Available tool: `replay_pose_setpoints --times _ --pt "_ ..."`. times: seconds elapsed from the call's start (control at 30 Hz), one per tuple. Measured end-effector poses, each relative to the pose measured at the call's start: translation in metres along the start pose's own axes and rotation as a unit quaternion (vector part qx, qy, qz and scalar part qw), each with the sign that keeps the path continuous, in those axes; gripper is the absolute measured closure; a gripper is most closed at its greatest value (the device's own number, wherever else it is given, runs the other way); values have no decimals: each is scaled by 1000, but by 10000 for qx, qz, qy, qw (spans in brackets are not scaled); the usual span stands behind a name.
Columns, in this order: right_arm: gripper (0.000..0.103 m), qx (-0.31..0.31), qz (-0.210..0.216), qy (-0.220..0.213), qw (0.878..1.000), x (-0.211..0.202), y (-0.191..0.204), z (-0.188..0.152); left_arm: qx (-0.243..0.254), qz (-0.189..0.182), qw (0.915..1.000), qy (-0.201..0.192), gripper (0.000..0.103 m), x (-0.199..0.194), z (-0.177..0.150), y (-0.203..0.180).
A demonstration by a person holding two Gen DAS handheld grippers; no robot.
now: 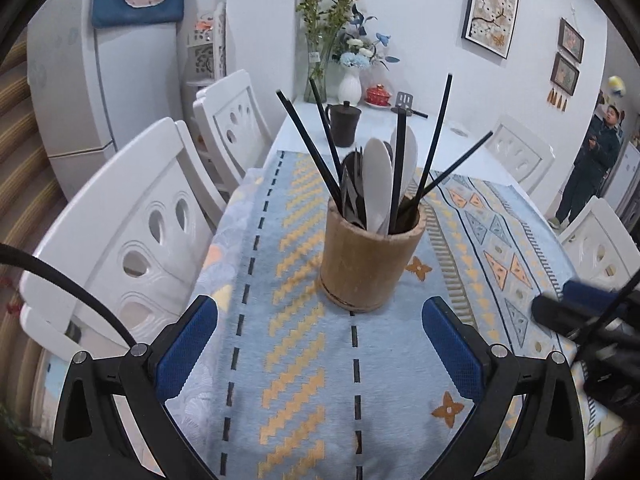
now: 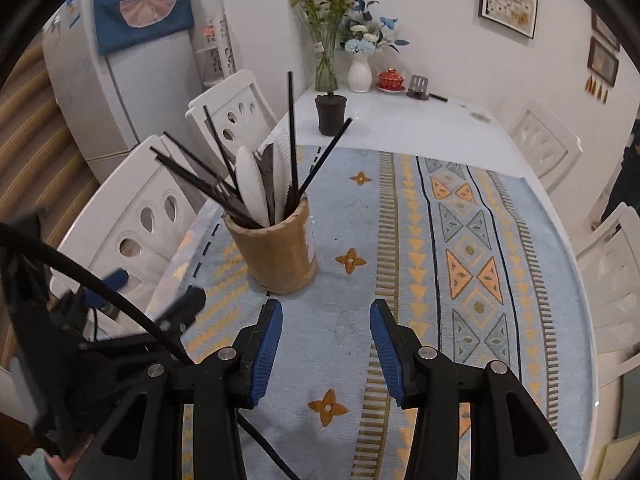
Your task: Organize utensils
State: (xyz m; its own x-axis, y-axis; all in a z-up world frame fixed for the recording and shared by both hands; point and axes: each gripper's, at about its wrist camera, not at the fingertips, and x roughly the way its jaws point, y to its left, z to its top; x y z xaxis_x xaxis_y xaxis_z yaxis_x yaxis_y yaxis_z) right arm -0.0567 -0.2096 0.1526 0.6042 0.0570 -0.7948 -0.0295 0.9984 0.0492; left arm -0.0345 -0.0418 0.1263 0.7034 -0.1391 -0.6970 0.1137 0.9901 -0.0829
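Both grippers hang empty above the patterned table runner [image 1: 304,360]. The left gripper [image 1: 320,350] has its jaws spread wide with nothing between them; the right gripper [image 2: 326,350] has its jaws parted about halfway, also with nothing between them.

The wooden holder [image 1: 370,264] stands upright on the runner just ahead of the left gripper, centred between its fingers, and ahead and to the left of the right gripper. It already carries black chopsticks [image 1: 440,136] fanned outward, pale spoons [image 1: 378,184] and some darker cutlery. No loose utensils show on the runner near either gripper.

The job looks close to finished, so the sensible step is a tidy retreat or a final straightening. To do that well, keep both grippers clear of the splayed chopstick tips, which lean toward each side. If any stick needs nudging upright, approach from above and pinch it high on the shaft without rocking the holder.
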Motion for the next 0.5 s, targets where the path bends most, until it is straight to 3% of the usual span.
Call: replay_pose_setpoints --times 0.13,0.3,0.5 --pt "59 115 -314 390 9987 16 2 -8 -33 1 9999 -140 0 -10 -1 3" --pt "59 568 -156 983 9934 38 -8 -24 333 185 9990 -230 0 -14 -7 -5" --pt "59 619 -414 1059 9916 43 -6 -32 558 321 9978 -144 0 -10 -12 -9"
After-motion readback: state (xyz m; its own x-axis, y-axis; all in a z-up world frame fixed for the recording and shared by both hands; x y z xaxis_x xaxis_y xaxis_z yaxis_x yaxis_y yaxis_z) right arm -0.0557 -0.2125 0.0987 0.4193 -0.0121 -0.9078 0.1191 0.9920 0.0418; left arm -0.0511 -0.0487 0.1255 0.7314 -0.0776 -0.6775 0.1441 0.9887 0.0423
